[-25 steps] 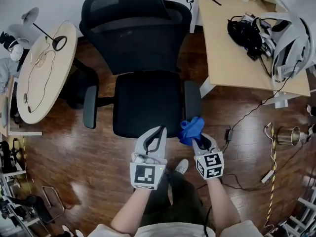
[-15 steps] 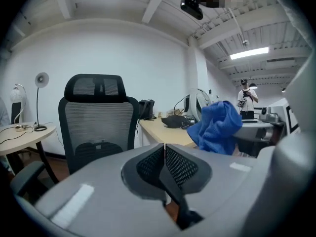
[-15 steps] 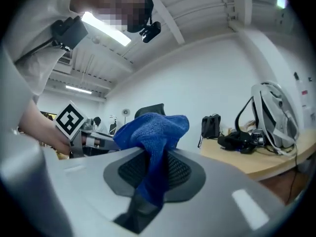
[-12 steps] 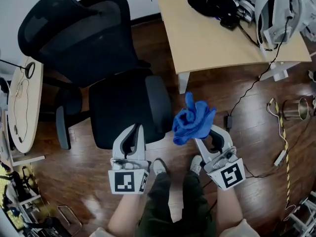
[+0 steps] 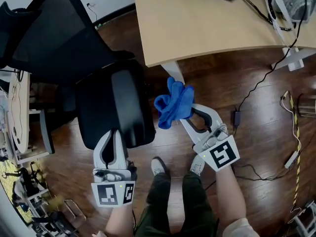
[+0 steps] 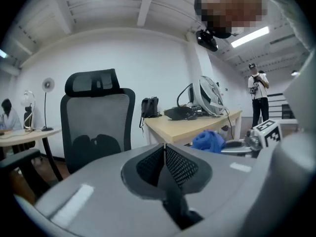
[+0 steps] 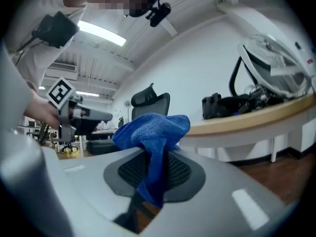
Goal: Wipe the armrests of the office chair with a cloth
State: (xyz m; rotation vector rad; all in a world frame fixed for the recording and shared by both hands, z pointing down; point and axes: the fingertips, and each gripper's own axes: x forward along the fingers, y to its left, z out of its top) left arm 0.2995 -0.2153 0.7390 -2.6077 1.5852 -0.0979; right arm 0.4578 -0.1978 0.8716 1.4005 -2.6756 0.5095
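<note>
Cloth [image 5: 174,102] is sitting bunched in my R claw [image 5: 185,115], which is clenching it. It's hanging just right of the chair's right armrest [image 5: 131,107], apart from it, nr the desk [image 5: 207,23] leg. A sec ago it was at the armrest's near end, so I'm judging wiping isn't under way. L claw [image 5: 112,135] is staying closed and empty; only the L gripper view is showing its pads meeting, and the R gripper view is showing the pinch.

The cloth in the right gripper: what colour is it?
The cloth is blue; the right gripper view shows it best.
</note>
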